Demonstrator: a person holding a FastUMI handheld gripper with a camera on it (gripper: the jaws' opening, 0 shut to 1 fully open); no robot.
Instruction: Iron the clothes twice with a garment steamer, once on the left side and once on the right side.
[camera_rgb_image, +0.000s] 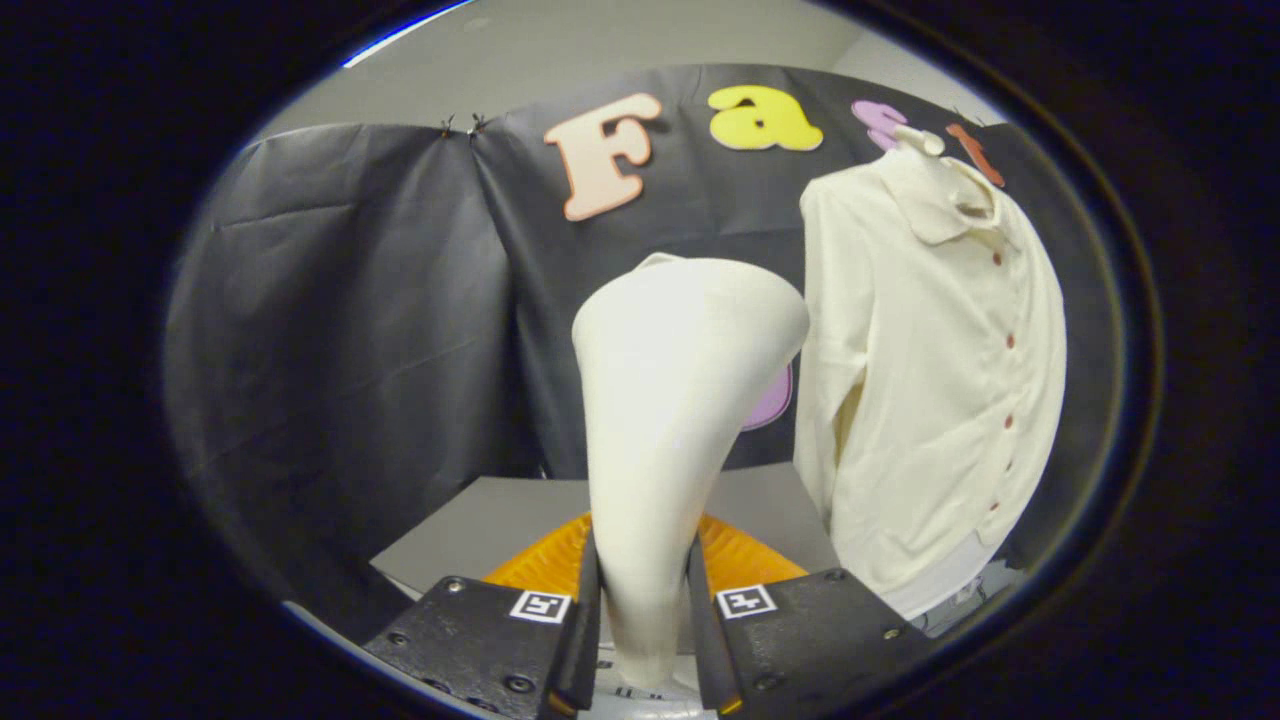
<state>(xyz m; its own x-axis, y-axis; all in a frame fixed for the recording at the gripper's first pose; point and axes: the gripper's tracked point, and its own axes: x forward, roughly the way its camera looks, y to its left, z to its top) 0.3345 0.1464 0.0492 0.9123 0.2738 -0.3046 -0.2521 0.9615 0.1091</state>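
Note:
My gripper (644, 610) is shut on the narrow handle of a white garment steamer (672, 400), which rises upright between the fingers and widens into a broad head. To the right, beyond the steamer head, a cream button-up shirt (930, 370) with small red buttons hangs upright on a form, collar at the top. The steamer head stands to the left of the shirt's sleeve, with a small gap between them.
An orange ridged plate (735, 558) lies on a grey table (500, 520) just ahead of the fingers, behind the steamer handle. Black cloth walls close the booth to the left and behind.

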